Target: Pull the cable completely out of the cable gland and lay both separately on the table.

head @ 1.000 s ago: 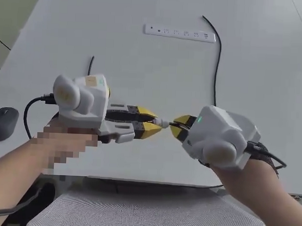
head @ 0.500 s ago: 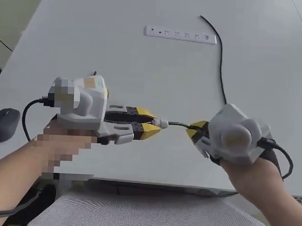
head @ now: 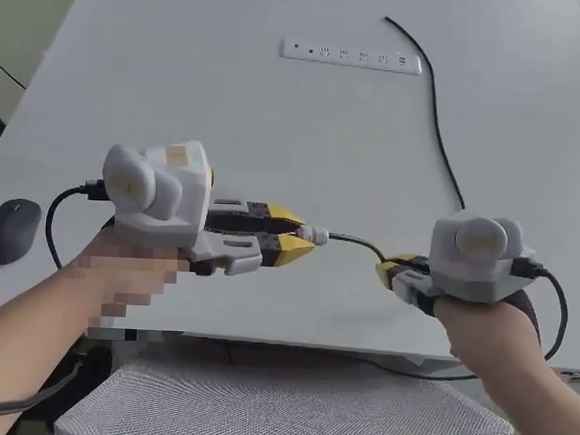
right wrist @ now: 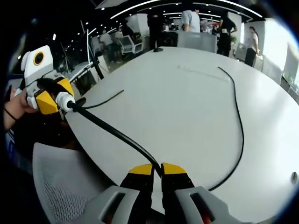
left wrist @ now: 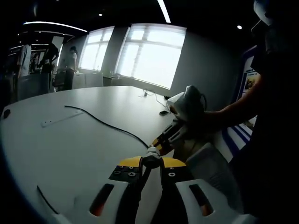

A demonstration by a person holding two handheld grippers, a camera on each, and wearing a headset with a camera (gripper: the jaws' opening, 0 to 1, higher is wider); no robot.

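My left gripper (head: 303, 239) is shut on the small white cable gland (head: 314, 236), held above the table's near edge. A black cable (head: 354, 242) leaves the gland and runs right to my right gripper (head: 389, 270), which is shut on it. Beyond that grip the cable trails up across the white table (head: 275, 130) toward the far side. In the left gripper view the gland (left wrist: 150, 157) sits between the yellow tips. In the right gripper view the jaws (right wrist: 157, 169) pinch the cable (right wrist: 112, 133), which stretches to the gland (right wrist: 66, 101).
A white power strip (head: 351, 56) lies at the far middle of the table. A dark mouse (head: 8, 229) sits at the left edge. A grey mesh chair (head: 262, 409) is below the near edge. A short black lead (right wrist: 103, 99) lies on the table.
My right gripper has moved right and back toward me with the cable, so a longer stretch of cable now spans between it and the gland. The left gripper has stayed put.
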